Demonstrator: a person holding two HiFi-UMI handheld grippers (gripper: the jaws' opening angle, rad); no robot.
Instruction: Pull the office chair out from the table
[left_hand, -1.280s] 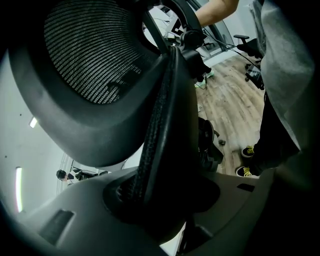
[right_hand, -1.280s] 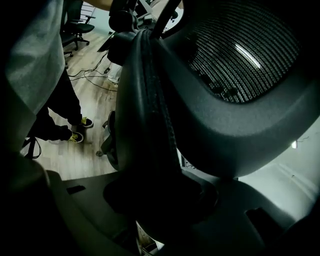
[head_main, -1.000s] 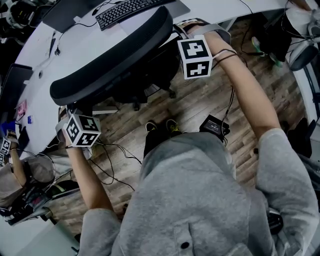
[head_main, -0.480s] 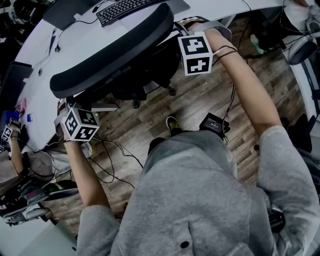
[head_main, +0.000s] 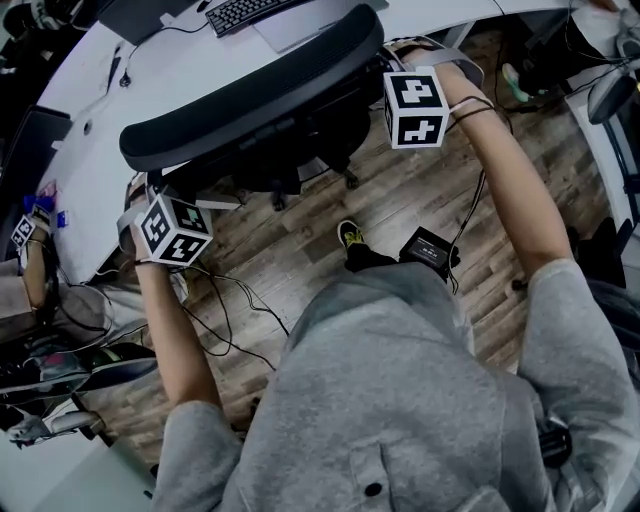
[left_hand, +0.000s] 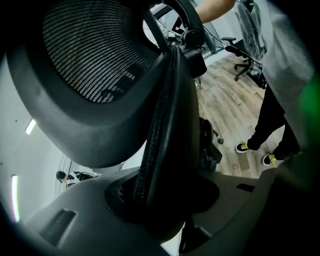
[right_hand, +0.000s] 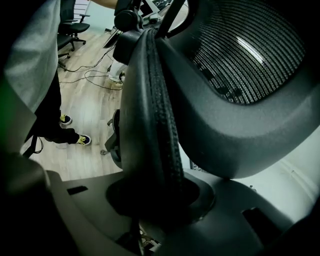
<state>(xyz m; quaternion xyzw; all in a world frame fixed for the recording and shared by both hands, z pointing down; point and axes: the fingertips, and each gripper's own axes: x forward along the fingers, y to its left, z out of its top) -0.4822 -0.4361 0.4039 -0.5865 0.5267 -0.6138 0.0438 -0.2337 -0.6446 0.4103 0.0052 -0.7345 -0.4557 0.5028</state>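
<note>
The black office chair's mesh backrest (head_main: 250, 100) stands at the white table (head_main: 110, 140). My left gripper (head_main: 150, 188) grips the backrest's left end from below. My right gripper (head_main: 388, 62) grips its right end. In the left gripper view the backrest's padded rim (left_hand: 160, 125) runs down into the left gripper (left_hand: 160, 200), whose jaws have closed a little further on it. In the right gripper view the same rim (right_hand: 155, 115) sits deep in the right gripper (right_hand: 155, 200), whose jaws have just been closing on it. The fingertips themselves are hidden by the rim.
A keyboard (head_main: 250, 10) lies on the table beyond the chair. The chair's wheeled base (head_main: 345, 178) rests on wooden floor. My foot (head_main: 348, 235), a black box (head_main: 428, 250) and loose cables (head_main: 225, 310) lie behind it. Another person (head_main: 35, 270) is at the left.
The backrest and both grippers have shifted right in the head view, and the keyboard sits nearer the top edge. My feet have stepped back, with only one shoe showing.
</note>
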